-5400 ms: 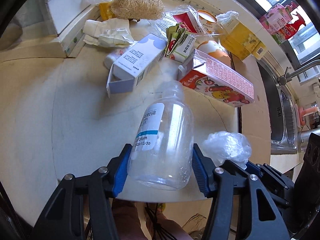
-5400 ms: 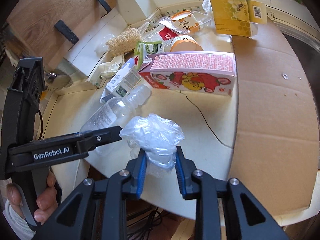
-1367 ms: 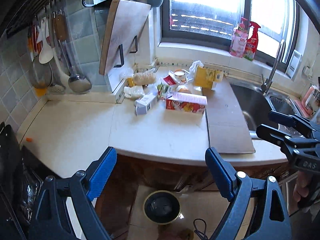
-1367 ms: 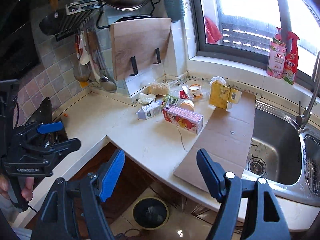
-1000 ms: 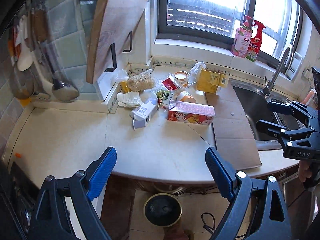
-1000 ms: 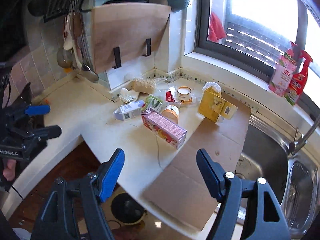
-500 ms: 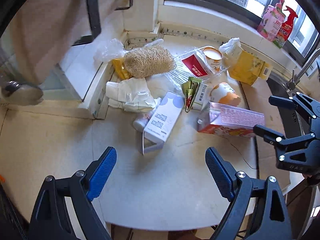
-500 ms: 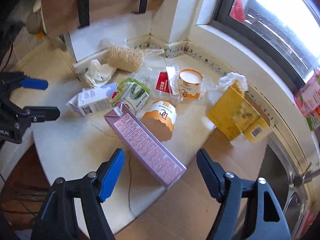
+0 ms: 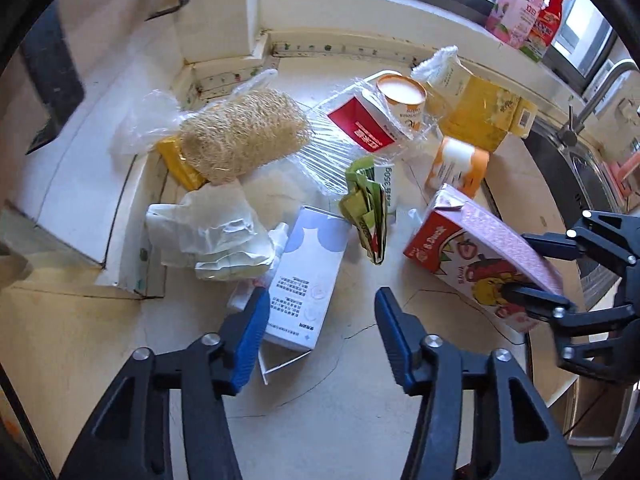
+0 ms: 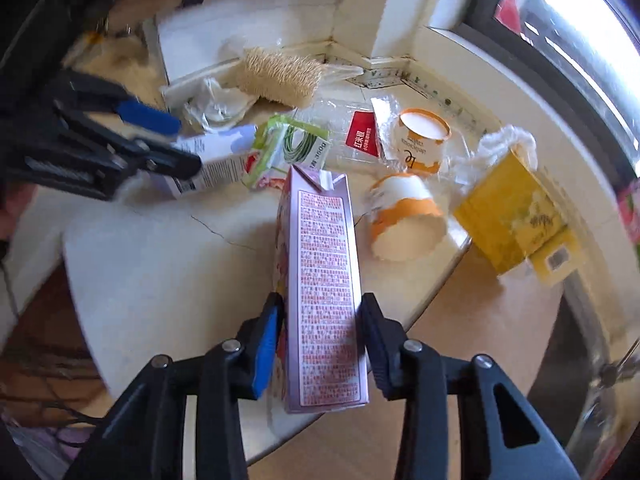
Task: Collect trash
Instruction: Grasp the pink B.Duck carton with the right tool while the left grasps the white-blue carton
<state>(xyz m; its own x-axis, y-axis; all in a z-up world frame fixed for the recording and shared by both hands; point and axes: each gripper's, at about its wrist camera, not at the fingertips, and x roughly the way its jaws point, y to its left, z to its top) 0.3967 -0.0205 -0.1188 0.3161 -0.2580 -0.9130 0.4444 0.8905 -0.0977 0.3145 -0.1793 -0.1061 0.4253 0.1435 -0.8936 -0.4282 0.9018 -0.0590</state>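
While both grippers were high above the floor bin a moment ago, wide open and holding nothing, they are now low over the counter (image 9: 100, 340), right in the trash pile. The right gripper (image 10: 320, 336) is closing around the pink juice carton (image 10: 324, 280). Its pads sit at the two long sides of the carton, very close or just touching; I cannot tell which. The carton lies on the counter near the edge.

The left gripper (image 9: 318, 320) is closing too. The white and blue box (image 9: 306, 280) lies between its jaws. The left pad is beside the box and the right pad is apart from it, so it holds nothing yet.

Other trash lies behind: a crumpled white bag (image 9: 208, 236), a scrubby sponge (image 9: 244, 140), two orange cups (image 9: 402, 100), a green packet (image 9: 370, 216) and a yellow box (image 9: 480, 120).

I think two more pieces are about to be picked up. Lots is left.
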